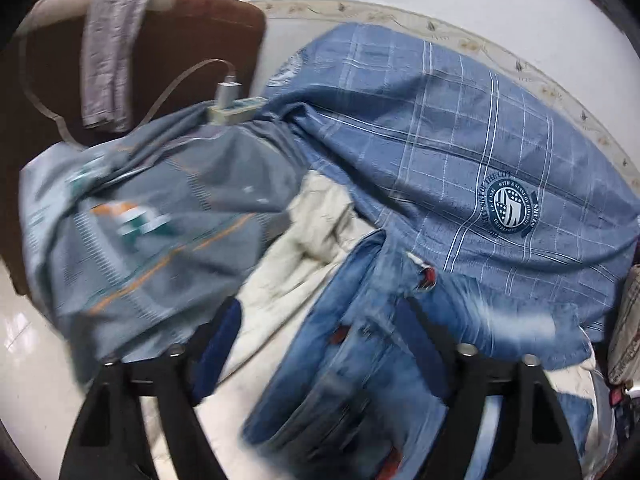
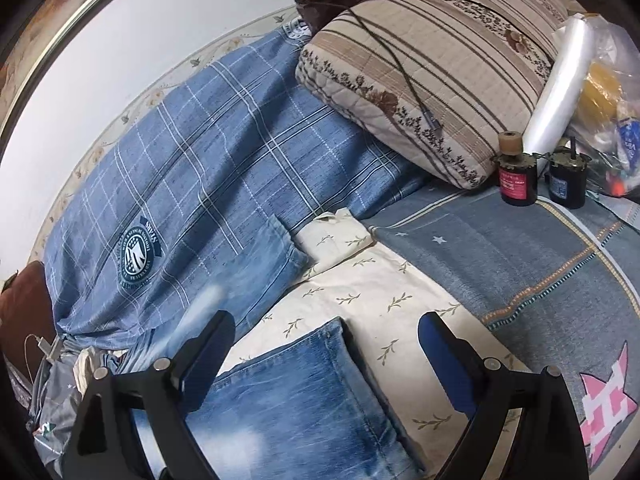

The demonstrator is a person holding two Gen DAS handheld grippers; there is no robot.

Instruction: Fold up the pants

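Note:
The faded blue jeans (image 1: 352, 380) lie bunched on the cream sheet (image 1: 304, 248), blurred, with red patches on them. My left gripper (image 1: 320, 320) hangs above them, its jaws wide apart and pressing on nothing. In the right wrist view a hemmed jeans leg end (image 2: 304, 392) lies flat on the leaf-print sheet (image 2: 384, 280), between the spread fingers of my right gripper (image 2: 326, 330), which stands open with its pads clear of the cloth. A second denim leg end (image 2: 260, 260) rests against the plaid quilt.
A blue plaid quilt (image 2: 208, 152) is heaped along the wall. A grey patterned cover (image 1: 152, 216) with a charger and cable (image 1: 232, 104) lies left, beside a brown chair (image 1: 168, 52). A striped pillow (image 2: 432, 80), two dark jars (image 2: 516, 184) and a plastic roll (image 2: 560, 76) sit right.

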